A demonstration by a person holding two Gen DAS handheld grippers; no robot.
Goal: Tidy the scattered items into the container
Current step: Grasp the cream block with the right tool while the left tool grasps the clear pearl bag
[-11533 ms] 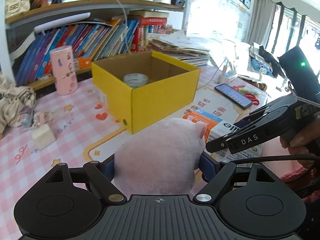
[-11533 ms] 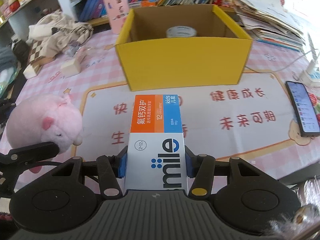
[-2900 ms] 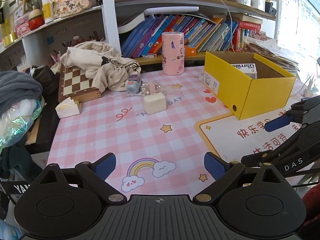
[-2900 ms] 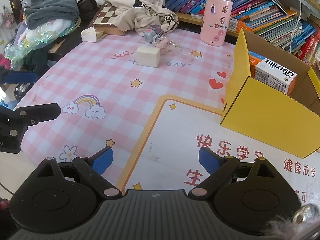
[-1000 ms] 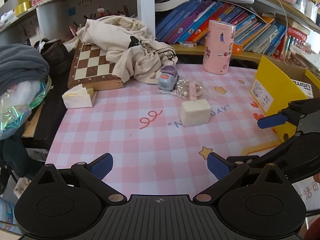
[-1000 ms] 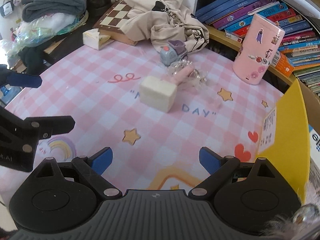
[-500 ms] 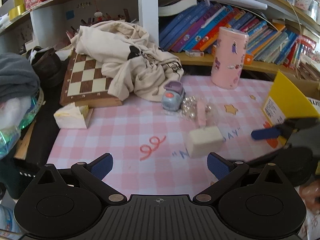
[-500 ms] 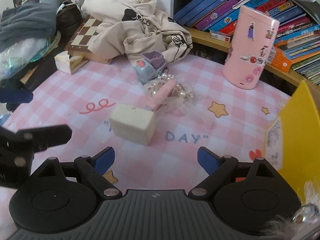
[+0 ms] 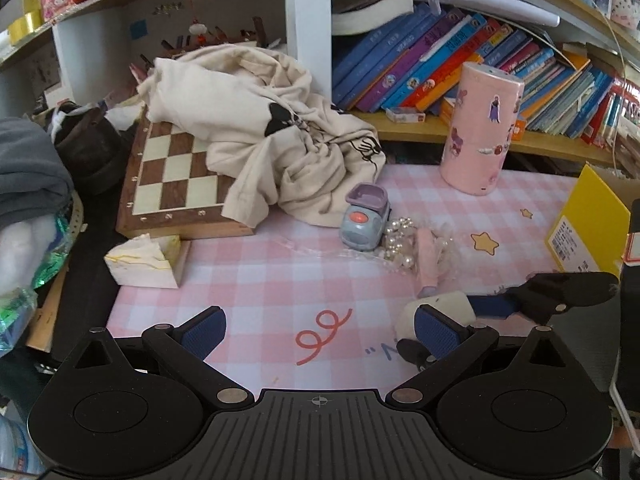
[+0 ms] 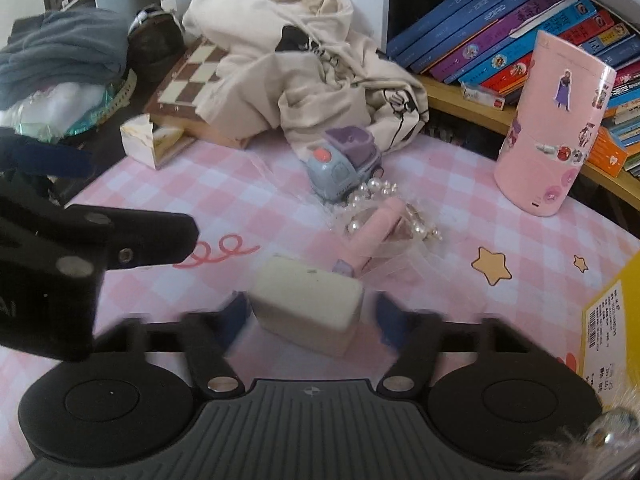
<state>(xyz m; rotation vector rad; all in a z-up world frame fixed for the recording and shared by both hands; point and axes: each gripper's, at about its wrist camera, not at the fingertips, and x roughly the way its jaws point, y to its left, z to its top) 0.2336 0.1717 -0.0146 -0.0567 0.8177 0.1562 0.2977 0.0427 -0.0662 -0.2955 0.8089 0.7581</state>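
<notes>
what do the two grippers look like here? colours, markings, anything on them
Both are matte black: a ribbed central housing with a small crosshair mark, two round discs at the sides, silver pivot screws on the linkage arms. The left gripper has blue textured pads. The right gripper has blue pads too, motion-blurred, and pale fur at its lower right corner.
</notes>
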